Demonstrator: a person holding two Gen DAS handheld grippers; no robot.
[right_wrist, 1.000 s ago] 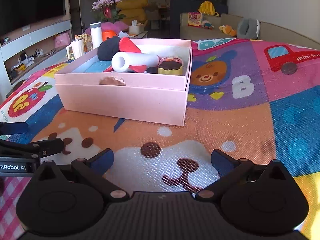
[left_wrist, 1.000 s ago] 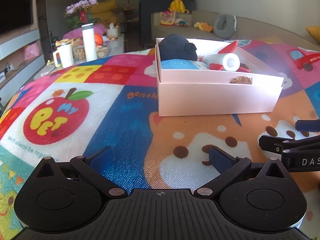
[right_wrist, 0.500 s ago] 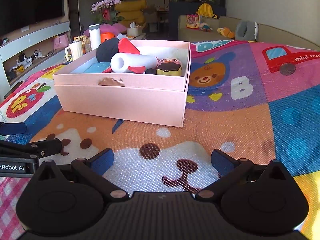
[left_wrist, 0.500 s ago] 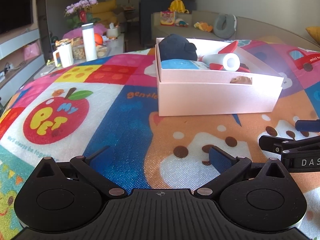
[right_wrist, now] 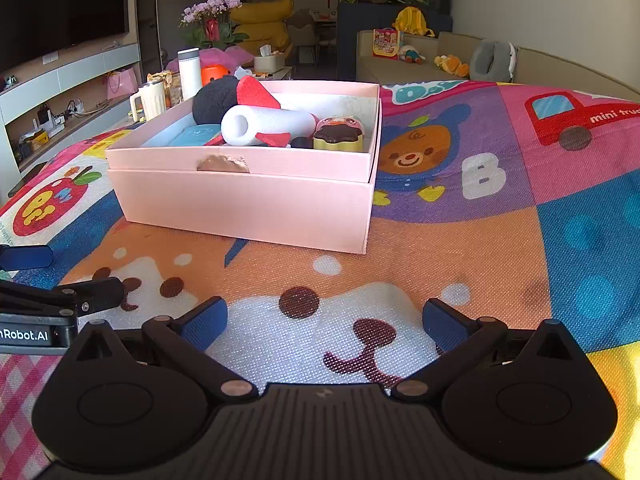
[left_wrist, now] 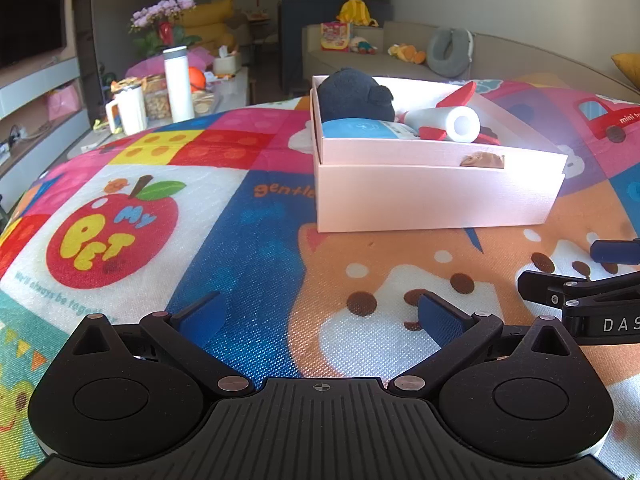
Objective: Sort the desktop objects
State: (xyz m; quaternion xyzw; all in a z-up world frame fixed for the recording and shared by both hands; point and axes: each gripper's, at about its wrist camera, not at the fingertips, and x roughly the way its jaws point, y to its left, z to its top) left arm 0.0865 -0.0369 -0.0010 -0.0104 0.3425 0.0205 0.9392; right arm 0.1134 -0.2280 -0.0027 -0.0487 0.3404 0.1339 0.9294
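A pink box [left_wrist: 432, 196] [right_wrist: 248, 204] stands on the colourful play mat. In it lie a dark plush [left_wrist: 352, 98] [right_wrist: 214, 100], a white foam rocket with red fins [left_wrist: 448, 122] [right_wrist: 268, 124], a blue flat item [left_wrist: 360, 129] [right_wrist: 196, 135] and a small pink-and-brown toy [right_wrist: 339, 134]. My left gripper [left_wrist: 320, 312] is open and empty, low over the mat, short of the box. My right gripper [right_wrist: 324, 320] is open and empty too, beside it; its fingers [left_wrist: 560, 288] show at the right edge of the left wrist view.
The play mat [left_wrist: 200, 220] [right_wrist: 520, 220] covers the whole surface. Behind it stands a low table with a white flask [left_wrist: 178, 82], a white mug [left_wrist: 128, 110] and snacks. A sofa with a grey neck pillow [right_wrist: 492, 60] is at the back.
The right wrist view has drawn slightly back and lower, so the box sits a bit farther. The left gripper has barely moved. Both stay open.
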